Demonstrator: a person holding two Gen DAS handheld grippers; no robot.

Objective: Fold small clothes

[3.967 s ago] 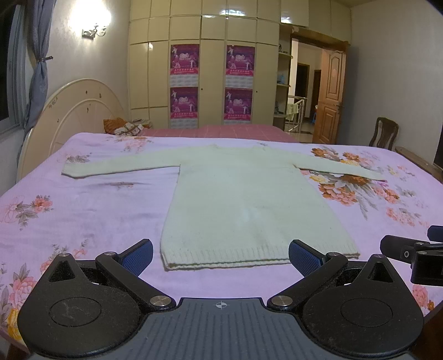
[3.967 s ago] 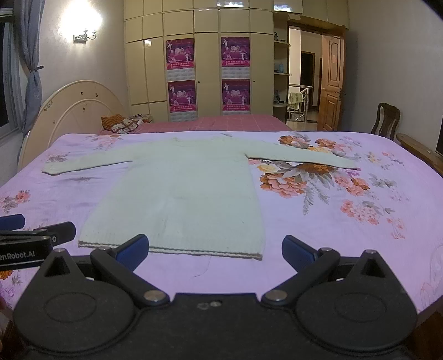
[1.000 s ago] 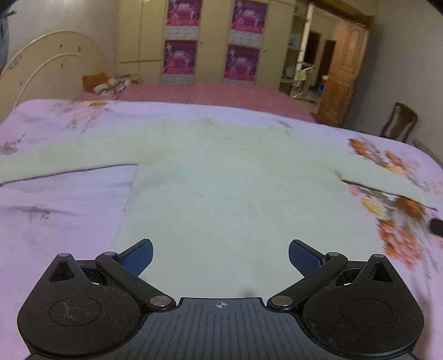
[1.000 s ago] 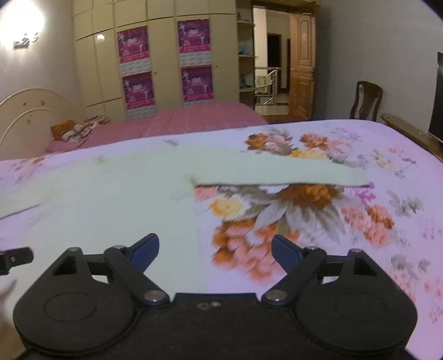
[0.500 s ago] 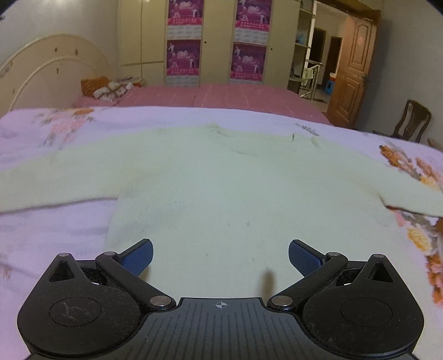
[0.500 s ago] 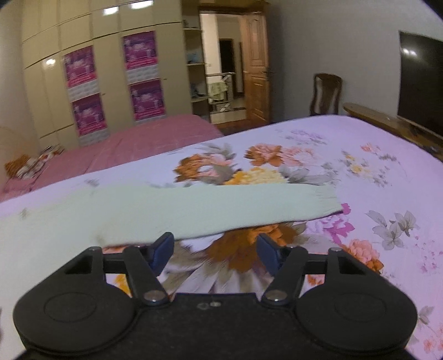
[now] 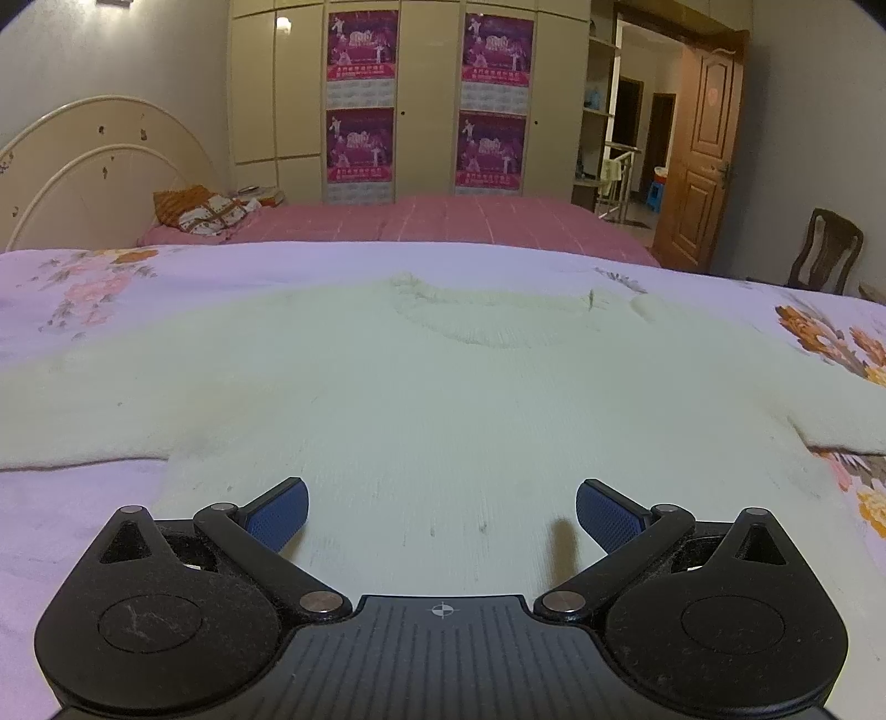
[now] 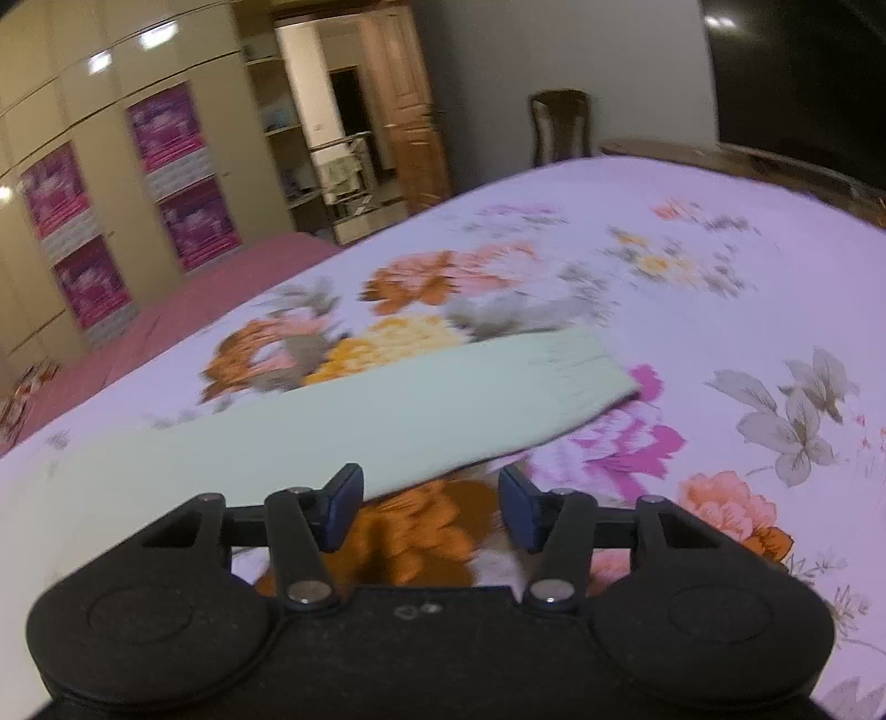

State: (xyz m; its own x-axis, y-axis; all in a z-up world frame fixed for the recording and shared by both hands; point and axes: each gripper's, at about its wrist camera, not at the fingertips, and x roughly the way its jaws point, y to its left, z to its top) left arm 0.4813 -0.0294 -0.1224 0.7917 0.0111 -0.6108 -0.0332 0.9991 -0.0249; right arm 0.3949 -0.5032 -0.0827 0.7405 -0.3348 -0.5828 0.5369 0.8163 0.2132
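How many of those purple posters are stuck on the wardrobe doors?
4, in the left claw's view: upper left, lower left, upper right, lower right. None seems hidden.

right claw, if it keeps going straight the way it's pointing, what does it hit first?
Most likely the lower edge of the sweater's sleeve, which lies just ahead of the open right claw. The floral bedsheet sits directly under the fingertips, so with the downward tilt it may touch that first; the blurred frame leaves depth unclear.
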